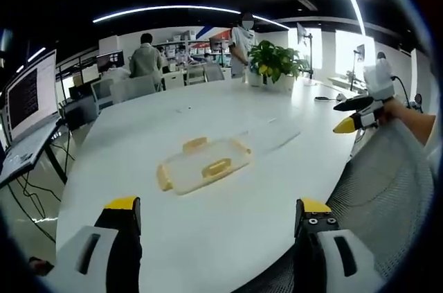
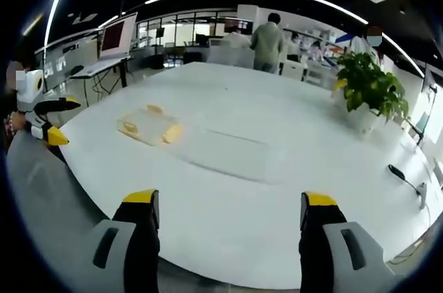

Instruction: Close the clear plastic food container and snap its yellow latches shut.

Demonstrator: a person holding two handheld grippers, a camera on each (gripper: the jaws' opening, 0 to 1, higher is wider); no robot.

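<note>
A clear plastic lid with yellow latches (image 1: 204, 165) lies flat on the white table (image 1: 138, 140), a short way beyond my left gripper (image 1: 217, 211), whose jaws stand wide apart and hold nothing. Just past the lid rests a clear, nearly invisible container body (image 1: 268, 134). In the right gripper view the lid with yellow latches (image 2: 149, 125) sits at the far left and the clear body (image 2: 228, 154) lies to its right; my right gripper (image 2: 232, 210) is open and empty above the table edge. A hand holds the right gripper (image 1: 349, 116) off the table's right side. The left gripper (image 2: 50, 121) hangs at the left.
A potted plant (image 1: 273, 64) stands at the table's far end. Two people (image 1: 147, 57) stand beyond it, near office chairs (image 1: 135, 89). A monitor (image 1: 28, 95) is on a desk at left. A grey mesh chair back (image 1: 387, 189) is close on the right. A dark cable (image 2: 408, 176) lies on the table.
</note>
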